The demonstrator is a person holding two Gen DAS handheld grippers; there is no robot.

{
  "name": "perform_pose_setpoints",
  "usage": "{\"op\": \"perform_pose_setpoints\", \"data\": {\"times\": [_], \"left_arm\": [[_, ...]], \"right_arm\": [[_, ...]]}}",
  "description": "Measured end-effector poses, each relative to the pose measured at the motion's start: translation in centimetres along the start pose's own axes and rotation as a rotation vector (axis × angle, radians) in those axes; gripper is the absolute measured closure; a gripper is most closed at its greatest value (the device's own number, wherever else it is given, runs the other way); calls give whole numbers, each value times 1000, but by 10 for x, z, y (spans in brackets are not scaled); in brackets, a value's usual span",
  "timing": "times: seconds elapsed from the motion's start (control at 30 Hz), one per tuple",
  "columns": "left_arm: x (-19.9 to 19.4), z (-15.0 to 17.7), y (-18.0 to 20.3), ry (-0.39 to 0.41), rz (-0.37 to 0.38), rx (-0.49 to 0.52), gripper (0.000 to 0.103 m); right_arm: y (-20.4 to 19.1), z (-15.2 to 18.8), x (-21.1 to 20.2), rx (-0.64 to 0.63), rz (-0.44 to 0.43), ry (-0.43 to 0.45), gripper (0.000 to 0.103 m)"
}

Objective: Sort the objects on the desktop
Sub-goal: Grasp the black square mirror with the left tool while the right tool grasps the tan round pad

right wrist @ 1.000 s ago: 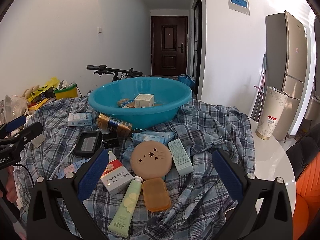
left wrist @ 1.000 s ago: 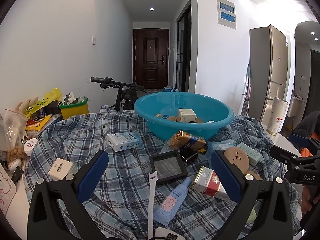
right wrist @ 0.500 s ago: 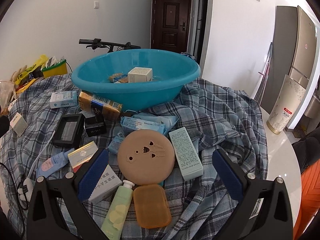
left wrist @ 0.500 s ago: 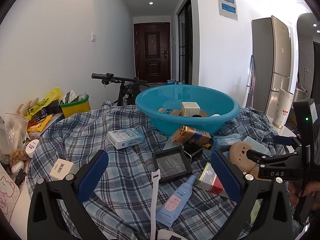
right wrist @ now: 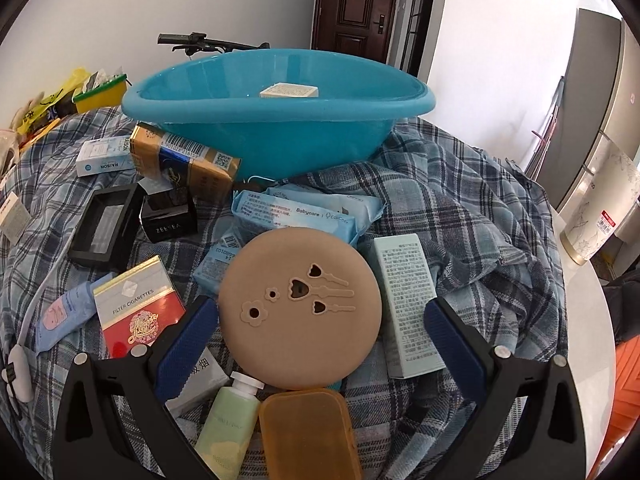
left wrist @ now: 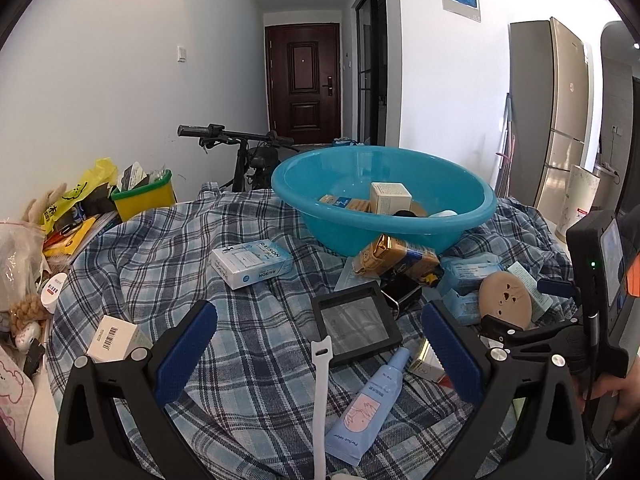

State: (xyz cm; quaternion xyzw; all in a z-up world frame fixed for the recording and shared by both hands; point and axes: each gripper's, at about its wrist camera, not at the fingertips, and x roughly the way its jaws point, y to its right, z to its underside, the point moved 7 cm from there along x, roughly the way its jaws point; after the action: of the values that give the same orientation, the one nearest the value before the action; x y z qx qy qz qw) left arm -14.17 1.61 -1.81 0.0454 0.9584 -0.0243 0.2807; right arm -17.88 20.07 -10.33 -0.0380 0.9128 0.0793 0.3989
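Upper centre, the basin (right wrist: pixel 276 120) holds a cream box (right wrist: pixel 289 90). Below it: RAISON box (right wrist: pixel 105 158), Babycare wipes (right wrist: pixel 308 213), FILTER CIGARETTES pack (right wrist: pixel 136 306). Right gripper (right wrist: pixel 320 344) gapes around the tan disc (right wrist: pixel 299 306); left gripper (left wrist: pixel 320 346) gapes, empty.

A round tan case (right wrist: pixel 299 307) with cut-out shapes on its lid lies flat on the plaid cloth, between a red-and-white cigarette pack (right wrist: pixel 136 309) and a pale green carton (right wrist: pixel 408 304). A mint tube (right wrist: pixel 226 420) and an orange case (right wrist: pixel 310 434) lie just before it. Behind stands the blue basin (right wrist: pixel 276 118), a cream box (right wrist: pixel 289 90) inside.
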Motion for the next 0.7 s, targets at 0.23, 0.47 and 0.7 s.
{"op": "perform_pose_setpoints", "data": {"times": [0.23,0.47,0.7], "left_arm": [[21,0,2,-53,-3,35,0],[52,2,29,-151,73,126,0],[97,7,36,-293,87,128,0]], "right_arm": [[-8,-2,-5,-53,-10,17,26],[13,-5,-32,24,-25,83,36],[39,-13,-76,96,-26,189,44]]}}
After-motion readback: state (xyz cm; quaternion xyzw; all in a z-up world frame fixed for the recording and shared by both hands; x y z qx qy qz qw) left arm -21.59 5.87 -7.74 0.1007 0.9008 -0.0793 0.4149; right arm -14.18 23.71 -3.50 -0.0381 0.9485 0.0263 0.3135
